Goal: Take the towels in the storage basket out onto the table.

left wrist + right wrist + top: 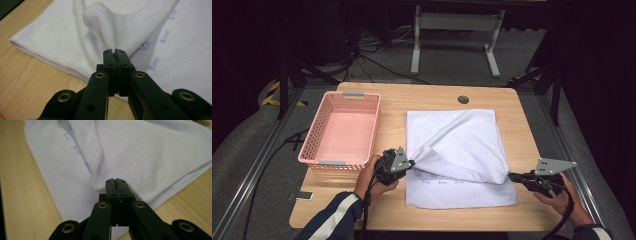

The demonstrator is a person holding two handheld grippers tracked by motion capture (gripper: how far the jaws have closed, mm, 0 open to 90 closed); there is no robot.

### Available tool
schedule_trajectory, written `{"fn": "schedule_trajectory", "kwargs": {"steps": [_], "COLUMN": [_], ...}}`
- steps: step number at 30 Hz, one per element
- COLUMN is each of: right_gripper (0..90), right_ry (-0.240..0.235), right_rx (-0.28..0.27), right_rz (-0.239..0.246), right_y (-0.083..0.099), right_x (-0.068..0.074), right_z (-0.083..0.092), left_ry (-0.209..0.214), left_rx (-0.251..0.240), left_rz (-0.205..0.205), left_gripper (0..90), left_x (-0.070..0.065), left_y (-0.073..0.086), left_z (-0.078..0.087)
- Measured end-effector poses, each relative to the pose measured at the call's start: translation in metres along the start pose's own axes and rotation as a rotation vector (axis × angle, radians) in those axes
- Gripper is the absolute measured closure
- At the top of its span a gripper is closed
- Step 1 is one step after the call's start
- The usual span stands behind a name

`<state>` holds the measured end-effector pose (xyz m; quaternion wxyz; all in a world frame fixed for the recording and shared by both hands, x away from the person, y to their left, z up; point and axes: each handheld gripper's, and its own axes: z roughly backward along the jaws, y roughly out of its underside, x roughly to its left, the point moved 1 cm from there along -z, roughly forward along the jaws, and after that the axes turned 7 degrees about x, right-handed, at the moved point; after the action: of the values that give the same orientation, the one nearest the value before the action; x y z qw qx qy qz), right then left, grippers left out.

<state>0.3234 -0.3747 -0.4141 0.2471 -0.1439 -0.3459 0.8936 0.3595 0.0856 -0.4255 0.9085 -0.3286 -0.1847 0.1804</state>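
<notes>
a dark room with grey floor and cables surrounds a wooden counter [362, 210]. a white towel [462, 135] lies on the right half of the counter, its near part folded over so a lower layer with faint blue print shows along the near edge. a pink basket [314, 145] stands on the left side, just left of the towel and apart from it.

the left gripper [411, 162] sits at the towel's near left, jaws pinched tight on a bunched corner; in the left gripper view the left gripper [115, 53] clamps the stitched hem, which rises in a peak beyond the jaws. the right gripper [511, 176] is at the towel's near right, jaws closed on the other lifted corner; in the right gripper view the right gripper [115, 182] grips a fold of cloth, the hem curving away to the far side. between the two grippers the raised top layer hangs in a slack drape above the lower layer. a small round hole [463, 99] sits in the far part of the counter, beyond the towel.
</notes>
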Motion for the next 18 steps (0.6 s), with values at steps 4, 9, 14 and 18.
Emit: {"fn": "schedule_trajectory", "kwargs": {"steps": [4,9,14,18], "right_gripper": [90.0,89.5,63.3,57.7], "right_ry": [-0.044,-0.043,0.024,-0.001], "right_rx": [0.061,0.121,0.081,0.123], "right_rz": [0.058,0.056,0.031,0.065], "right_y": [0.006,0.014,-0.001,-0.005], "right_x": [0.016,0.016,0.006,0.005], "right_z": [0.007,0.003,-0.009,-0.018], "left_ry": [0.067,0.085,0.088,0.096], "left_rx": [0.023,0.077,0.03,0.04], "left_rz": [-0.06,0.004,0.042,0.027], "left_gripper": [89.3,64.0,37.8,29.3], "left_x": [-0.018,-0.024,-0.016,-0.015], "left_y": [0.012,0.022,0.0,-0.01], "left_z": [0.004,-0.001,-0.013,-0.028]}}
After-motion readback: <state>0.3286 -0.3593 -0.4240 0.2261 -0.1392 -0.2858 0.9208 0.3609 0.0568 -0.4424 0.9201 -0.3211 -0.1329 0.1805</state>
